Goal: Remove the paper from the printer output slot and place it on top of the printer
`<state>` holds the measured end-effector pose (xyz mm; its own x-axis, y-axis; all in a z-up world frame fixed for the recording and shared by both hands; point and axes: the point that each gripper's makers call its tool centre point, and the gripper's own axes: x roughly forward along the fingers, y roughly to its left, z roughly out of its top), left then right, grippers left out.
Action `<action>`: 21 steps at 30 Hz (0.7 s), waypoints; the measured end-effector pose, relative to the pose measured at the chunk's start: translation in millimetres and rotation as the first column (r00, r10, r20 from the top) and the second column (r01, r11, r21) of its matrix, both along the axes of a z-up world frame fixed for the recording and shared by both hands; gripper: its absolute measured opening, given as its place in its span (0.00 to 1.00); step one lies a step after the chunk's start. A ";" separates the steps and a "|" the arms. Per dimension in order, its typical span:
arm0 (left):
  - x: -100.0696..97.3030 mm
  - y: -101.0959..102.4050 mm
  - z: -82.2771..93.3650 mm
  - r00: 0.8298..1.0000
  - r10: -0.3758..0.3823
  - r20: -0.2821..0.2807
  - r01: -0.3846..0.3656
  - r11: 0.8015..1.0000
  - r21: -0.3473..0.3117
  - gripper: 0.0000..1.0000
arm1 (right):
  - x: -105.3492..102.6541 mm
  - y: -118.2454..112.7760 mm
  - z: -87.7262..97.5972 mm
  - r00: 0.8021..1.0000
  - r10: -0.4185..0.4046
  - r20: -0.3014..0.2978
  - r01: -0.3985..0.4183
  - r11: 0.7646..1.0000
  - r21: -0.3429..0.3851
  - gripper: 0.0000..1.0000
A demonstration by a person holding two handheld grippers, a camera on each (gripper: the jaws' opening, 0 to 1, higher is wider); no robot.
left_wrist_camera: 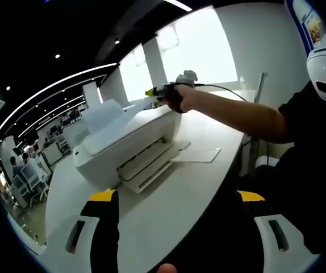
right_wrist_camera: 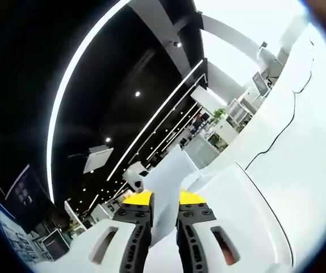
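A white printer (left_wrist_camera: 123, 145) stands on the white table (left_wrist_camera: 168, 210), with its output slot facing me. A flat sheet of paper (left_wrist_camera: 201, 154) lies on the pulled-out output tray, reaching onto the table. My left gripper (left_wrist_camera: 176, 197) is open and well short of the printer, its yellow-tipped jaws wide apart with nothing between them. A person's arm holds my right gripper (left_wrist_camera: 166, 91) above the printer's far top corner. In the right gripper view the right gripper (right_wrist_camera: 166, 199) has its jaws almost together over the printer's top (right_wrist_camera: 237, 210). I see nothing held between them.
The printer's raised rear paper flap (right_wrist_camera: 171, 170) stands just ahead of the right jaws. A black cable (right_wrist_camera: 276, 131) runs along the table. The person's dark-sleeved body (left_wrist_camera: 310, 148) stands at the table's right edge. Office desks and chairs (left_wrist_camera: 29, 170) lie beyond.
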<state>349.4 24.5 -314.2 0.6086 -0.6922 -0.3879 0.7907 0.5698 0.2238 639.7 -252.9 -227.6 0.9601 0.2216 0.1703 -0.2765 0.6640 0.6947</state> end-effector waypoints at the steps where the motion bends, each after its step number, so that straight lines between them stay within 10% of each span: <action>1: 0.0 0.0 0.0 1.000 0.000 0.000 0.000 1.000 0.001 0.86 | 0.3 0.4 -0.5 1.000 0.001 -0.005 -0.001 1.000 -0.006 0.15; 16: -0.2 0.0 0.7 1.000 0.000 0.003 0.000 1.000 0.001 0.85 | 5.4 0.6 -7.2 0.996 0.008 -0.087 -0.013 0.998 -0.055 0.27; 21: 0.2 0.0 -0.1 1.000 0.001 0.000 -0.001 1.000 0.001 0.85 | -2.4 8.9 -8.2 0.995 0.002 -0.100 -0.020 0.983 -0.185 0.30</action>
<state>349.5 24.5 -314.4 0.6095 -0.6913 -0.3881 0.7900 0.5706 0.2244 637.4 -244.0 -235.9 0.9674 0.2514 0.0299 -0.2210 0.7810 0.5841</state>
